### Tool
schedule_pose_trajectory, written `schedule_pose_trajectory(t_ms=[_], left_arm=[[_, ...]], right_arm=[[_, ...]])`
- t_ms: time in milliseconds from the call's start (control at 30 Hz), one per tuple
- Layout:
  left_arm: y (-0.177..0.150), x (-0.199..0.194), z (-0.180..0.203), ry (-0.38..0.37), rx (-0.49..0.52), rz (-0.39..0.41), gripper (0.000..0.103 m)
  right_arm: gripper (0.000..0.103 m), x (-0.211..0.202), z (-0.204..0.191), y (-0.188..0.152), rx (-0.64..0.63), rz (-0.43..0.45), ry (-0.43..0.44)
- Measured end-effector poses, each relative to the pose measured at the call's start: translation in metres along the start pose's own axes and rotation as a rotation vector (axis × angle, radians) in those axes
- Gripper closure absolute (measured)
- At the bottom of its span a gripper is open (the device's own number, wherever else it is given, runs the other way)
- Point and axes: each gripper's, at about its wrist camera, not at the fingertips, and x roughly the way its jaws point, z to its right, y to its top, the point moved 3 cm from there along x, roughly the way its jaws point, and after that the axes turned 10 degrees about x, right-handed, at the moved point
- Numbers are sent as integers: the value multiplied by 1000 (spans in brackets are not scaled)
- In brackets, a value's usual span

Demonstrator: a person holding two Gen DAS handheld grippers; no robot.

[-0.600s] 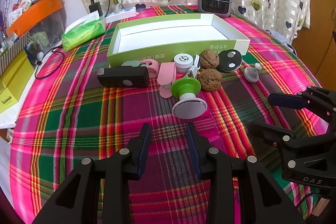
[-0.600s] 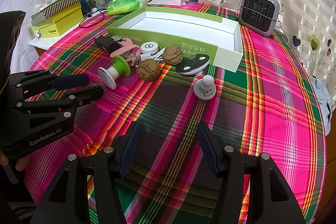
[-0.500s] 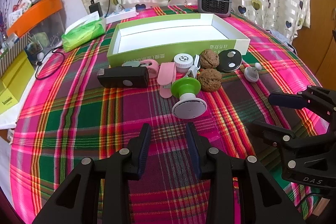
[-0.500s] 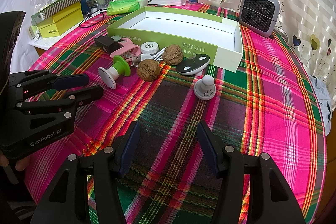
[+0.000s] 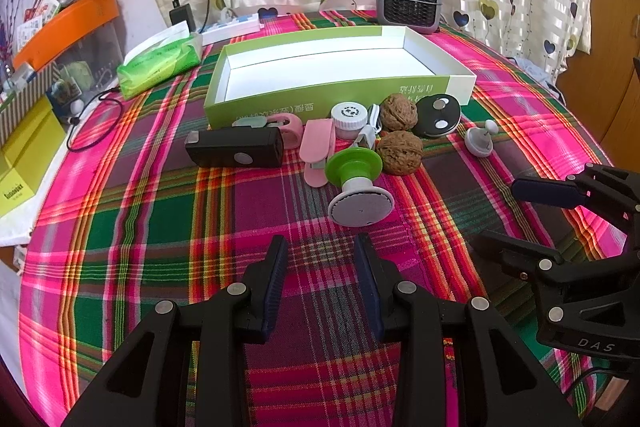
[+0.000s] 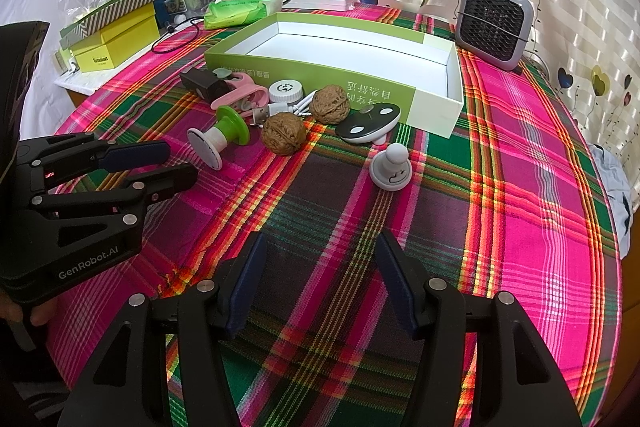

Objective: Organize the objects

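Hovering left gripper (image 5: 320, 269) open above walnuts (image 5: 399, 152)

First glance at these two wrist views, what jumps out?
The loud pink, green and purple plaid tablecloth covers the whole table. At its middle lies a long, shallow green cardboard box with a white inside, nothing in it, and small things cluster along its near wall: two brown walnuts, a green and white spool-shaped gadget, a black rectangular device. Both claws, left and right, hover open over bare cloth.
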Motion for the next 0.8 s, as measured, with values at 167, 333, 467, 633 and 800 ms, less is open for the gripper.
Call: schedule_pose_trajectory(t_ms=[167,333,467,633,800], left_arm=[[0,0,0,1,2,0,70],[1,-2,3,-15,14,4,70],[1,-3,6,-36,17,8,70],[2,-4,6,-49,12,14,70],[3,-5,8,-58,21,18,70]], right_arm=[[45,-1,-1,0,7,1,5],[45,-1,3,0,15,1,12],[45,-1,2,1,22,1,19],[45,-1,3,1,30,1,25],[45,-1,4,2,35,1,28]])
